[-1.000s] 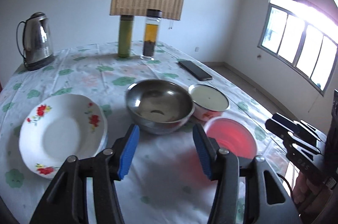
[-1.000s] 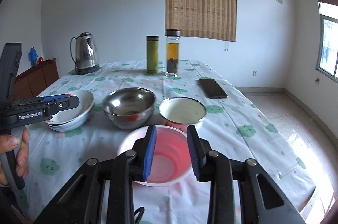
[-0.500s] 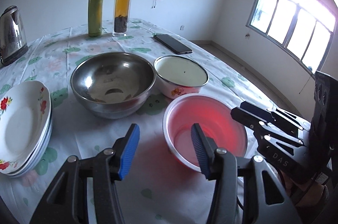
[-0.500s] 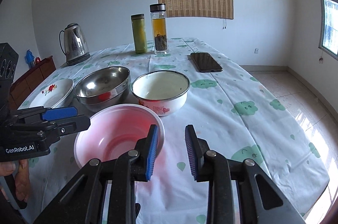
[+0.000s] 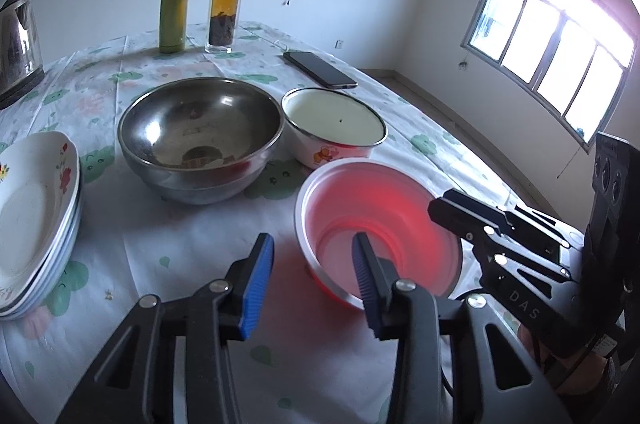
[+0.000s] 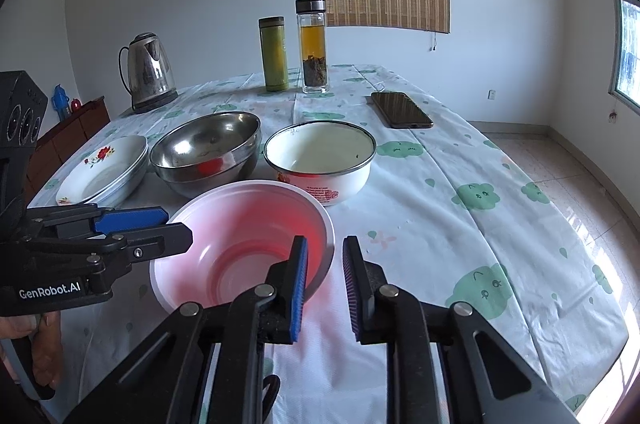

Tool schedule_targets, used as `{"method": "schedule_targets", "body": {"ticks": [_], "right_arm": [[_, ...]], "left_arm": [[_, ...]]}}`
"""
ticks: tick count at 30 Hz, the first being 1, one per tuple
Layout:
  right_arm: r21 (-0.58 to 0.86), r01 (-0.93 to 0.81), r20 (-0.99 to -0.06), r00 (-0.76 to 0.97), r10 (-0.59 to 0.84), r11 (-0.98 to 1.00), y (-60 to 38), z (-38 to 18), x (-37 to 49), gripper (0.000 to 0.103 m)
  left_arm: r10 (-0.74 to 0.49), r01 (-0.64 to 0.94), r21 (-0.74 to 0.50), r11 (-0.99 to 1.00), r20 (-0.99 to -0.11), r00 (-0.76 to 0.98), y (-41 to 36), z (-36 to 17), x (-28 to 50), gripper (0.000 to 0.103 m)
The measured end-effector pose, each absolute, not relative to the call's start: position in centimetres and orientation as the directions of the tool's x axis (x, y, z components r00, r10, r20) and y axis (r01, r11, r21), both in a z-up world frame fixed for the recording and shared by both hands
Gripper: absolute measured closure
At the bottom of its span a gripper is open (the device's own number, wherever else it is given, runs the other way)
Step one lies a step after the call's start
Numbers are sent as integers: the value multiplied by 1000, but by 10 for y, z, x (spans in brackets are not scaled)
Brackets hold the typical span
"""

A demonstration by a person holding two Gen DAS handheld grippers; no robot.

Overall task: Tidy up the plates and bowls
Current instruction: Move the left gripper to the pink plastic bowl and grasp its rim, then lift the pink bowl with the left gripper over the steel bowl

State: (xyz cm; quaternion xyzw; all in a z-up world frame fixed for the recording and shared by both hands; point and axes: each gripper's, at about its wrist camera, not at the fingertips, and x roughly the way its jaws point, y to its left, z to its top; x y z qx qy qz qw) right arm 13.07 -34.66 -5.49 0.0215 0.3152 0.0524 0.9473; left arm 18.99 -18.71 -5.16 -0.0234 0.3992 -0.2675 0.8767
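Observation:
A pink plastic bowl [image 5: 380, 220] [image 6: 244, 232] stands on the table nearest me. Behind it are a steel bowl [image 5: 200, 132] [image 6: 206, 148], a white enamel bowl [image 5: 332, 124] [image 6: 320, 154] and a stack of white flowered plates [image 5: 32, 208] [image 6: 104, 168]. My left gripper [image 5: 314, 266] is open, its jaws astride the pink bowl's near-left rim. My right gripper [image 6: 325, 274] is open, its jaws astride the bowl's near-right rim. Each gripper shows in the other's view, the left gripper [image 6: 160, 228] and the right gripper [image 5: 452, 208].
On the flowered tablecloth [image 6: 460, 208] at the back stand a kettle [image 6: 148, 72], a green flask [image 6: 274, 54] and a glass tea bottle [image 6: 314, 46]. A black phone [image 6: 402, 110] lies at the back right. The table's right edge drops to the floor.
Both grippers have moved in on the pink bowl from either side. Their jaws now stand over its rim. The bowls and plates have not moved.

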Motion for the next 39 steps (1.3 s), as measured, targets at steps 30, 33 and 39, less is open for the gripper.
{"method": "schedule_targets", "body": {"ticks": [30,33,39], "right_arm": [[76,-118,-513,847,140,990,-337,-24,119,95],[76,-131,-496,855,151,988,-332,-16,121,95],[76,-151,-469,867,169,986,-324,-3,127,95]], "left_arm": [[-499,420,-287,861,-637,587,-171,-22,180,90],[-488,408,-281,869,-630,604,-166,-17,183,90],[-471,390,-273,879,-622,626,-158,-8,190,90]]}}
